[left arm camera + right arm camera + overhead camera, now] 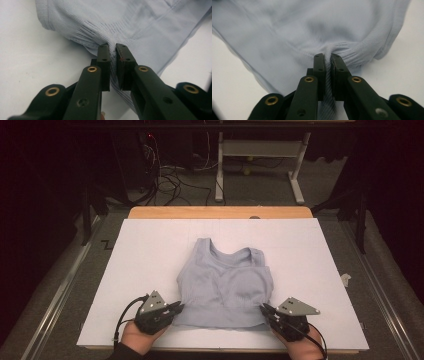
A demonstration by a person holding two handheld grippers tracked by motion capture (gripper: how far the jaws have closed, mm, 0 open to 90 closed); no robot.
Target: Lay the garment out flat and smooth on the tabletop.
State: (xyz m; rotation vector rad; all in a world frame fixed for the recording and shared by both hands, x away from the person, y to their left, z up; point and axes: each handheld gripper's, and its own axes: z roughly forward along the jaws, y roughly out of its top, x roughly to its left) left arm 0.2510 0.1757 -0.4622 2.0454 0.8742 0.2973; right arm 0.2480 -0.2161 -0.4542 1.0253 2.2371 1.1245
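Note:
A pale blue-grey sleeveless top (225,287) lies flat on the white board (150,250), neck toward the far side. My left gripper (178,307) pinches the hem at the top's near-left corner; in the left gripper view the ribbed fabric (105,30) bunches between the closed jaws of the left gripper (112,46). My right gripper (264,309) pinches the near-right corner of the hem; in the right gripper view the ribbed band (359,53) puckers where the right gripper (327,56) clamps it.
The white board rests on a wooden table (220,212) whose edge shows at the far side. A small white scrap (345,279) lies near the board's right edge. Beyond the table stand a white desk frame (260,150) and loose cables (170,180) on the floor.

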